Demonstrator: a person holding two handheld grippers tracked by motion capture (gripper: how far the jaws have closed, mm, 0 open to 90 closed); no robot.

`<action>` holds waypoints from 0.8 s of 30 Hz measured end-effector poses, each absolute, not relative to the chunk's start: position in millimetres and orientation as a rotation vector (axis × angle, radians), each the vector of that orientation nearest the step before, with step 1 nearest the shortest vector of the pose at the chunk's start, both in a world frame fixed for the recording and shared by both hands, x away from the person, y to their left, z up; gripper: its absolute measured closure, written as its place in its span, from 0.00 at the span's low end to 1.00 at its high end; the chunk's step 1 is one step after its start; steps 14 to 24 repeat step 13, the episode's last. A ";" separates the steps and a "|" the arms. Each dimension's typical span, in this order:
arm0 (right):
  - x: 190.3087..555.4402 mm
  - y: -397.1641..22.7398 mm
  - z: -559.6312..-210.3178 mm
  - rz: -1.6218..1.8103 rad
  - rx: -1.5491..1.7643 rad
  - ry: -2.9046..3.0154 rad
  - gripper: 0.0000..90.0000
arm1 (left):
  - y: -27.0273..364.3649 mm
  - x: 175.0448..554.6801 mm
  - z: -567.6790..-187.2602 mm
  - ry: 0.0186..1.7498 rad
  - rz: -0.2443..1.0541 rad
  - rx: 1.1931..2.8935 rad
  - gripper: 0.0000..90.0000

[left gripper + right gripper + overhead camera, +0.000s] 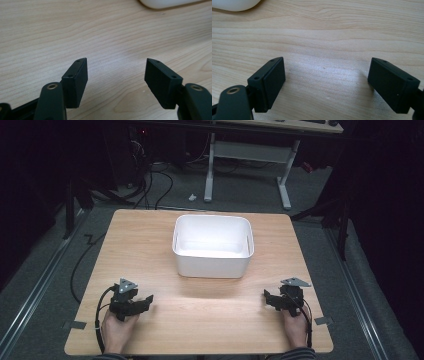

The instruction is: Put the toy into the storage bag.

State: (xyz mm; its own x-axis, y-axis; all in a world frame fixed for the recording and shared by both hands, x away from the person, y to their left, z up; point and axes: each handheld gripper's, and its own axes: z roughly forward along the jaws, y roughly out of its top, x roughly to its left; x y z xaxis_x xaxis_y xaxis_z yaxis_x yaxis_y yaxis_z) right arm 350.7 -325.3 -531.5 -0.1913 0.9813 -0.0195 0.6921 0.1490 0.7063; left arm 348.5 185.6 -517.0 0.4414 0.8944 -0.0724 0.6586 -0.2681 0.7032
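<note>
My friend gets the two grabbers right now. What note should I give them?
Left gripper: open, nothing between its jaws, low over the near left of the light wooden table.
Right gripper: open, nothing between its jaws, low over the near right.
White rectangular plastic bin: upright at the table's middle, toward the far edge; apart from both grippers, and what shows of its inside looks empty.
Done: nothing visible.
Left: probably the bin; neither gripper touches it.
</note>
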 end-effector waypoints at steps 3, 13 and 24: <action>350.7 -325.3 -531.5 0.788 1.592 1.948 0.16 | 180.8 347.6 -525.3 1.300 0.486 2.052 0.39; 350.6 -325.3 -531.5 0.788 1.593 1.948 0.16 | 178.8 341.3 -535.4 1.281 0.551 1.997 0.37; 350.6 -325.3 -531.5 0.788 1.593 1.948 0.16 | 178.8 341.3 -535.4 1.281 0.551 1.997 0.37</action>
